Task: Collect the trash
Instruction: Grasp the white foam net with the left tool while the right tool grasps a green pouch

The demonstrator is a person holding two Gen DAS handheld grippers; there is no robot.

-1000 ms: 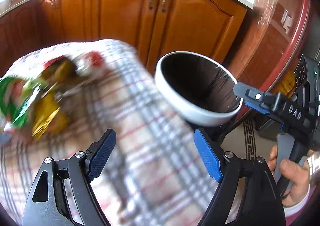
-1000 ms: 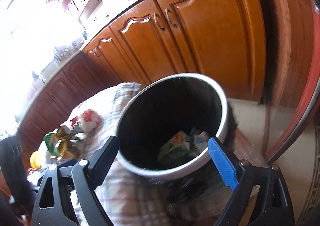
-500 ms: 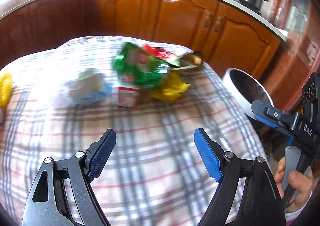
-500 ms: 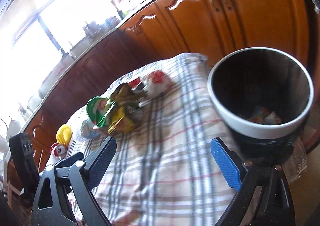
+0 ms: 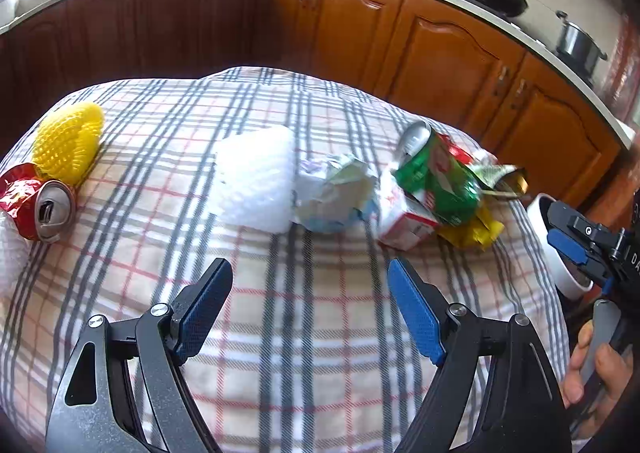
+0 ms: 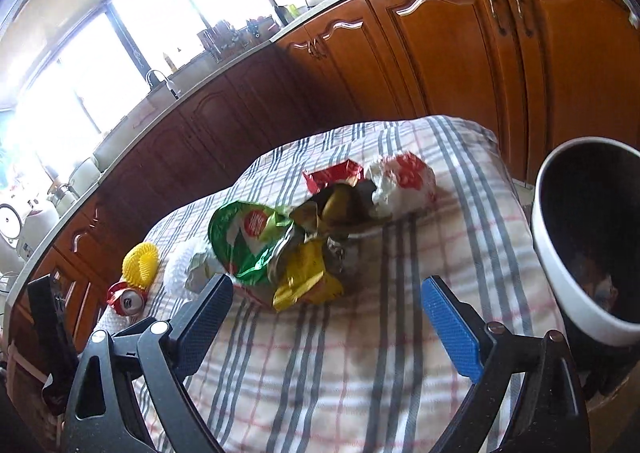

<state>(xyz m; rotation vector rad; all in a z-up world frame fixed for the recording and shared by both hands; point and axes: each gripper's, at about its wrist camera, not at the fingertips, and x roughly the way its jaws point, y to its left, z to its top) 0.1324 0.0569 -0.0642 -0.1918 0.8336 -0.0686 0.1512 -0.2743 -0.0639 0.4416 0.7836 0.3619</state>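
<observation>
From the left wrist camera, the left gripper [image 5: 310,309] is hanging over a plaid tablecloth [image 5: 304,333] with its blue-padded jaws spread wide and nothing lying between them. Beyond the jaws, rubbish is sitting in a loose row across the cloth. A white foam net [image 5: 256,181] is lying near the middle, touching a crumpled paper wad [image 5: 336,193] on its right. Further right, a green snack bag [image 5: 436,181] is resting on a small white carton [image 5: 404,221], with a yellow wrapper [image 5: 472,231] poking out beneath. At the far left edge, a crushed red can [image 5: 38,209] is lying on its side just beside a yellow mesh puff [image 5: 66,143]. At the right edge, a person's hand [image 5: 596,369] is gripping the handle of the right gripper [image 5: 576,249], and a white bin rim [image 5: 556,261] is showing behind it.

From the right wrist camera, the right gripper [image 6: 328,313] is also standing released, jaws wide apart over the cloth (nothing caught in them). The green bag [image 6: 244,241] and yellow wrapper [image 6: 308,281] are lying just ahead of the jaws, with a red-and-white bag [image 6: 404,181] further back. The dark trash bin [image 6: 592,241], white-rimmed, is standing at the right, off the table's edge, with some scraps lying at its bottom. Wooden cabinets [image 6: 460,53] are running behind the table.
</observation>
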